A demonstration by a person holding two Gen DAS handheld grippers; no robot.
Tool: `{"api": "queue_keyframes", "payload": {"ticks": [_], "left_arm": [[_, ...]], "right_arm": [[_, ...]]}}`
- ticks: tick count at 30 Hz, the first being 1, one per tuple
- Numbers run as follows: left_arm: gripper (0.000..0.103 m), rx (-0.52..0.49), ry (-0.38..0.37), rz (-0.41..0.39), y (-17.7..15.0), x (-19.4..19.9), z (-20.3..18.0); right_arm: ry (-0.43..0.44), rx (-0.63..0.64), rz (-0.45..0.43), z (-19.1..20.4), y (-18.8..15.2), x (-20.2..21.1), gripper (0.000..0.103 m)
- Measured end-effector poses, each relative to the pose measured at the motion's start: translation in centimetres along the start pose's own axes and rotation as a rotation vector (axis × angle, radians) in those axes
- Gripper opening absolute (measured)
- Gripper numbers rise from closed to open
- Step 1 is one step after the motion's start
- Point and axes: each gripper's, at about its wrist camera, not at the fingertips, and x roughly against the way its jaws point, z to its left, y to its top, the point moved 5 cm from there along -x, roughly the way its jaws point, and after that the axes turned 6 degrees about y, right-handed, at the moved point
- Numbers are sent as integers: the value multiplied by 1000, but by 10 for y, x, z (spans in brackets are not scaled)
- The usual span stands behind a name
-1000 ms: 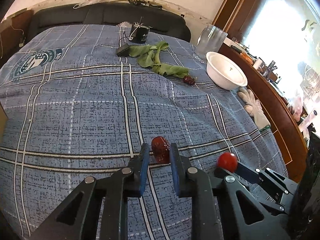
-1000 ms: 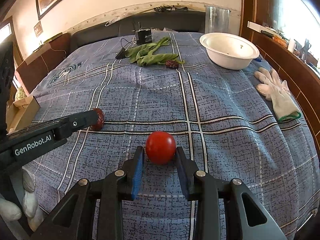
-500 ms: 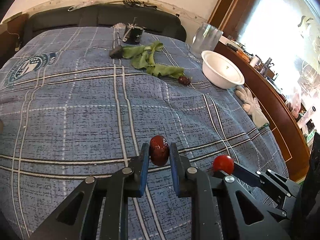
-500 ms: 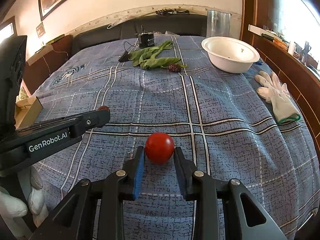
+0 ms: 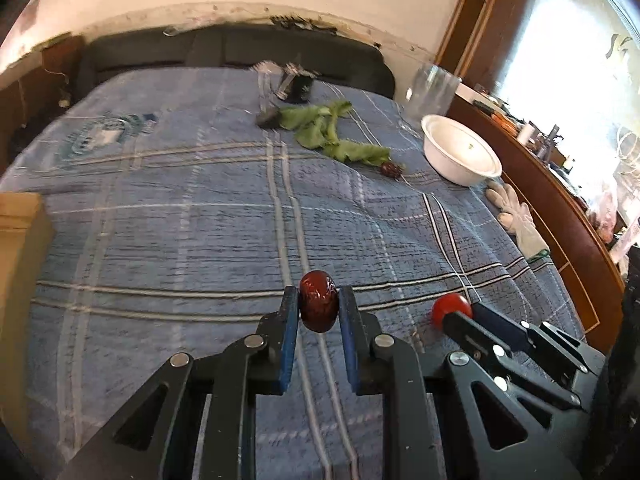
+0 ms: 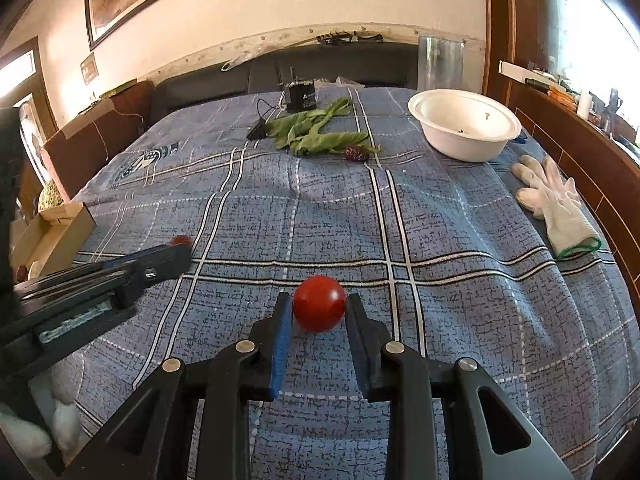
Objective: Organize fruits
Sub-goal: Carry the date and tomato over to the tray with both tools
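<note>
My left gripper [image 5: 318, 303] is shut on a dark red date [image 5: 318, 300] and holds it above the blue plaid cloth. My right gripper [image 6: 319, 308] is shut on a round red tomato [image 6: 319, 308], also lifted; the tomato shows in the left wrist view [image 5: 450, 308] to the right. The left gripper [image 6: 176, 246] shows at the left of the right wrist view. Another date [image 6: 356, 153] lies by green leaves [image 6: 316, 132] at the far side. A white bowl [image 6: 466, 110] stands at the far right; it also shows in the left wrist view [image 5: 460, 156].
White gloves [image 6: 556, 200] lie near the right edge. A clear jar [image 6: 440, 66] stands behind the bowl. A black charger and cable [image 6: 300, 96] sit at the far edge. A cardboard box [image 6: 56, 228] is at the left. A wooden ledge [image 6: 580, 144] runs along the right.
Both grippers have risen with their fruits and tilted up. The left gripper has swung a little leftward, bringing the cardboard box into its view.
</note>
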Motion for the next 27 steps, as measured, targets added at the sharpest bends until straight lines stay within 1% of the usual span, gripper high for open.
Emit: {"api": "queue_keyframes", "payload": {"ticks": [2,4,5,8,10,15,17,19,23,27], "left_arm": [[19,69,-39,-1,-3,22,9],[19,102,-30,-33,-11,47,19],[19,99,-3,-54,-17,63,24],[19,93,68,-85,-29,94,41],[19,93,134,-115,-33,114,54],[19,118,253,-188,-39,153,88],[19,124,287,-204,-43,164,98],[19,135,307,-210,-46,170,107],[19,164,317,-207,-53,177,120],[19,169,330,-196,-59,176,127]], "right_arm": [[-2,1,-8,1,0,1,27],[-6,1,-16,1,1,3,27],[-8,1,-19,1,1,4,27],[-14,-1,-20,1,-1,5,27],[-17,-4,-24,1,-1,6,27],[-31,20,-30,11,-2,10,27],[-31,36,-33,19,-2,13,27],[-11,45,-37,30,-3,18,27],[68,59,-38,61,-8,31,27],[141,91,-45,98,-11,43,28]]}}
